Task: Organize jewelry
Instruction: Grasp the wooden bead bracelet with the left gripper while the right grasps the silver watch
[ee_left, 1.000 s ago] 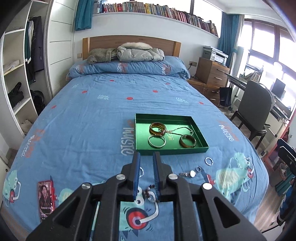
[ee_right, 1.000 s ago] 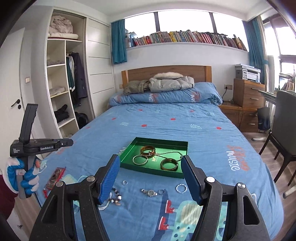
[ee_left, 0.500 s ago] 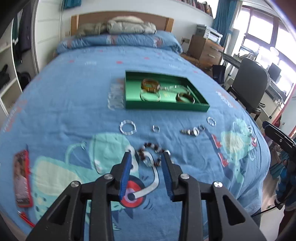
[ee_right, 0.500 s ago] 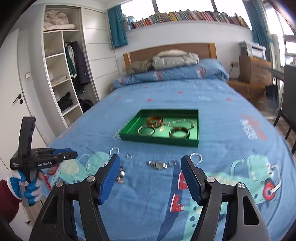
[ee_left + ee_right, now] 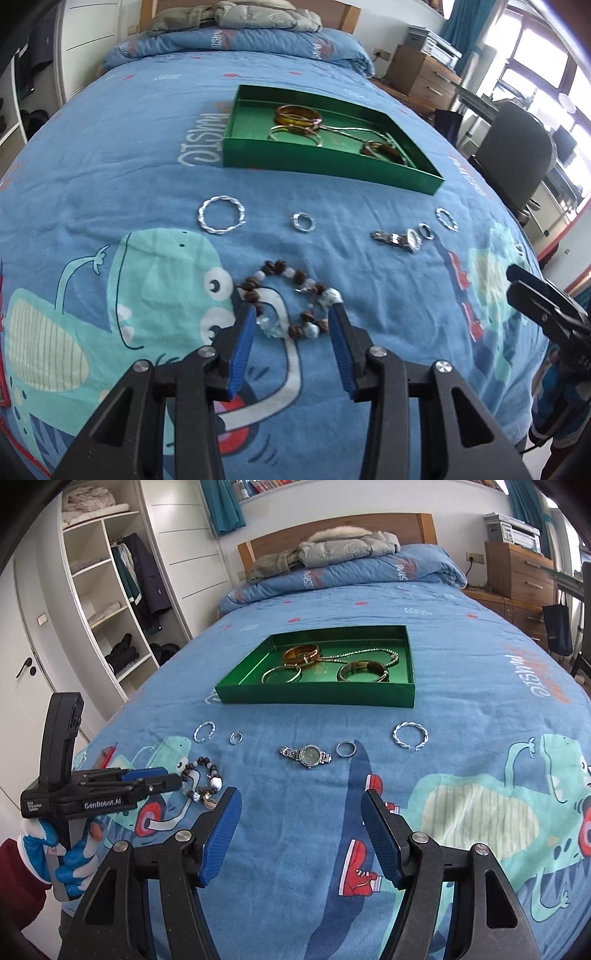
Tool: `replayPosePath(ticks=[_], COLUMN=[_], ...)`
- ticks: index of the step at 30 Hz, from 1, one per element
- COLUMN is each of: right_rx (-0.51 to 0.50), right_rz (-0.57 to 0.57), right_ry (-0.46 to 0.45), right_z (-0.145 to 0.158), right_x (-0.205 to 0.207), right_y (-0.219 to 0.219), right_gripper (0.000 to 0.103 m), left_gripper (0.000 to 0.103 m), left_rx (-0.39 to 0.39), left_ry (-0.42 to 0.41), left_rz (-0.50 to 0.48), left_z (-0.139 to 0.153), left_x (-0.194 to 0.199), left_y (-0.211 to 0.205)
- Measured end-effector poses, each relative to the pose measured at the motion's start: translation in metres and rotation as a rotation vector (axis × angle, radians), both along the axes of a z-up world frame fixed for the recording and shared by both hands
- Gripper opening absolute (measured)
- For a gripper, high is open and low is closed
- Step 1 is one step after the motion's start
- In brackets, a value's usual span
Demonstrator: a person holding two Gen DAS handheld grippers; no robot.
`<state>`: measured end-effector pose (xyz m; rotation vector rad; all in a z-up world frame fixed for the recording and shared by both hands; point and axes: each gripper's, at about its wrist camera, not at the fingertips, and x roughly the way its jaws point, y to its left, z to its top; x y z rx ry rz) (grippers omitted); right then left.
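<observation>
A beaded bracelet (image 5: pixel 275 266) lies on the blue bedspread between the fingers of my left gripper (image 5: pixel 290 314). Its jaws are opening and stand on either side of the beads without pressing on them. My right gripper (image 5: pixel 301 797) hangs open over bare bedspread, just short of a silver watch (image 5: pixel 308 755). Beyond lie a twisted silver bangle (image 5: pixel 201 218), a small ring (image 5: pixel 293 221), another ring (image 5: pixel 346 748) and a second twisted bangle (image 5: pixel 410 734). The green tray (image 5: pixel 314 698) behind them holds amber and gold bangles and a chain.
A gloved hand (image 5: pixel 37 845) holds the left gripper at the bed's near left corner. A red booklet (image 5: pixel 107 755) lies near that edge. Open wardrobe shelves (image 5: pixel 110 590) stand on the left, and a desk chair (image 5: pixel 517 155) and a wooden nightstand (image 5: pixel 517 565) on the right.
Both grippers have sunk toward the bed and tilted down. The left jaws went from nearly shut to apart on either side of the beaded bracelet. The right jaws kept their width.
</observation>
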<state>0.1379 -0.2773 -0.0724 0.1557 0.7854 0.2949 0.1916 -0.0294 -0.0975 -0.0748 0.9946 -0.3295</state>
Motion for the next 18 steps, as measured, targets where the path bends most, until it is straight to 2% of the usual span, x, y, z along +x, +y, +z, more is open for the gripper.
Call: replayPosePath(ticks=[3, 9, 13, 18], right_rx=[0.007, 0.019, 0.032, 0.02], right_rz=[0.006, 0.004, 0.006, 0.041], right_ry=[0.01, 0.039, 0.069, 0.107], right_z=[-0.007, -0.022, -0.035, -0.053], right_x=[0.006, 0.027, 0.045, 0.063], right_y=[0.0, 0.0, 0.001, 0.013], right_gripper=[0.067, 0.06, 0.055, 0.055], left_gripper=[0.039, 0.039, 0.038, 0.033], left_rx=[0.03, 0.057, 0.094, 0.078], left_ry=[0.01, 0.033, 0.006, 0.002], left_rz=[0.025, 0.018, 0.0, 0.007], left_z=[-0.009, -0.026, -0.031, -0.032], left_x=[0.01, 0.022, 0.022, 0.023], left_y=[0.004, -0.001, -0.009, -0.005])
